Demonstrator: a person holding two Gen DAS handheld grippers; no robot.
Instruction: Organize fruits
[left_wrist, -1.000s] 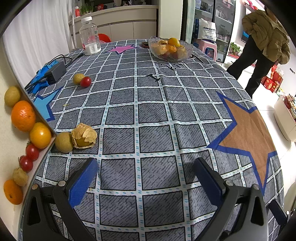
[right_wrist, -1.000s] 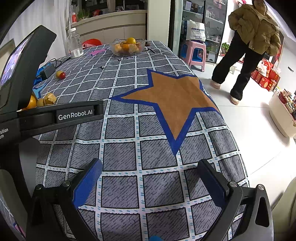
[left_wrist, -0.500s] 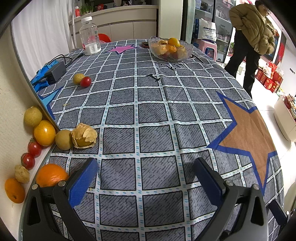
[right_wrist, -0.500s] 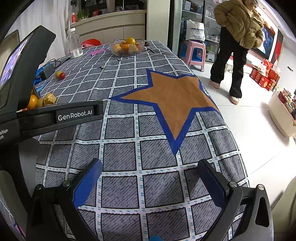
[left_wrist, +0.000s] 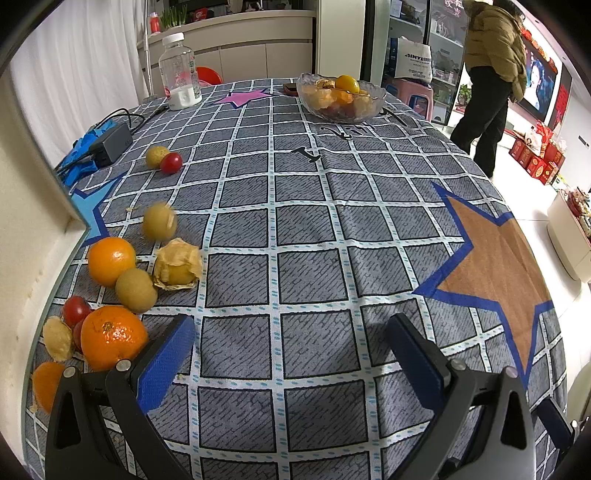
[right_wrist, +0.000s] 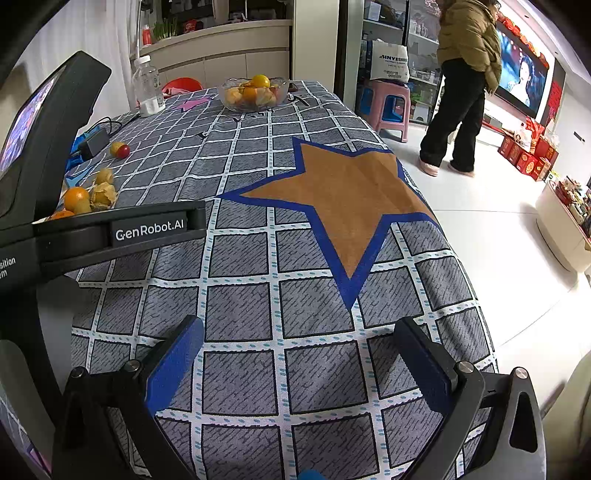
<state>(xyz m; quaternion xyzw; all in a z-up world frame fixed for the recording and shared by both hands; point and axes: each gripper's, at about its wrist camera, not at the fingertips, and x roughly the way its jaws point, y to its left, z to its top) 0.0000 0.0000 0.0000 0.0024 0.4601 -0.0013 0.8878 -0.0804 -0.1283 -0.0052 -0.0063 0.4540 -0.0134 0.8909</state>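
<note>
Grey checked tablecloth covers the round table, and its middle is bare cloth up to the glass bowl with fruit at the far edge. Loose fruits lie at the left edge: two oranges (one just beside the left finger), a husked fruit, a red tomato further back. One small yellow fruit looks blurred. Left gripper and right gripper both hover with jaws wide apart, holding nothing. On the right the cloth hangs over the table edge toward white floor.
</note>
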